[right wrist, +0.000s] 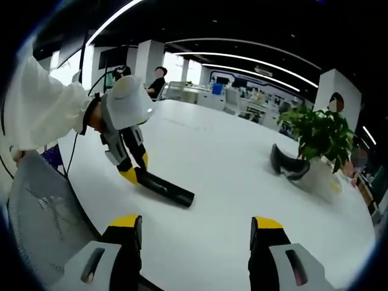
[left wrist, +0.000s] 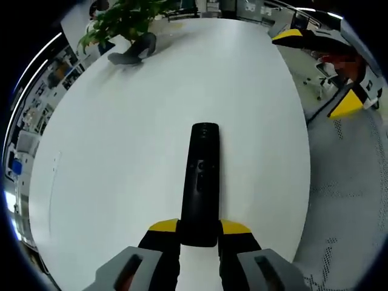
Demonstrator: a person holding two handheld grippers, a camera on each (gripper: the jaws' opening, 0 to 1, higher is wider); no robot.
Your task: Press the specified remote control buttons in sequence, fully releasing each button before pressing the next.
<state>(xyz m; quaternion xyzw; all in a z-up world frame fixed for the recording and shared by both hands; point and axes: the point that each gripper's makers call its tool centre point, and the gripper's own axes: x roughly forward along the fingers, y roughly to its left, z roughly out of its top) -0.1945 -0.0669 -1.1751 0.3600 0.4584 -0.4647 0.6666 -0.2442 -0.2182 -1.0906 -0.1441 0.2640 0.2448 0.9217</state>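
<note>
The white counter (left wrist: 121, 151) is the broad oval surface carrying everything. At its far end from the remote stands a plant (left wrist: 124, 18), with a dark curved object (left wrist: 133, 50) lying just beside the plant. A mesh chair (right wrist: 42, 206) sits off the counter's edge near the remote. The black remote (left wrist: 200, 182) lies flat on the counter near that edge, buttons up, its near end clamped between the yellow-tipped jaws of the left tool (left wrist: 200, 233). In the right gripper view the remote (right wrist: 167, 189) and the left tool (right wrist: 130, 173) show from the side. The right tool (right wrist: 197, 233) hangs above the counter, short of the remote, jaws wide apart and holding nothing.
</note>
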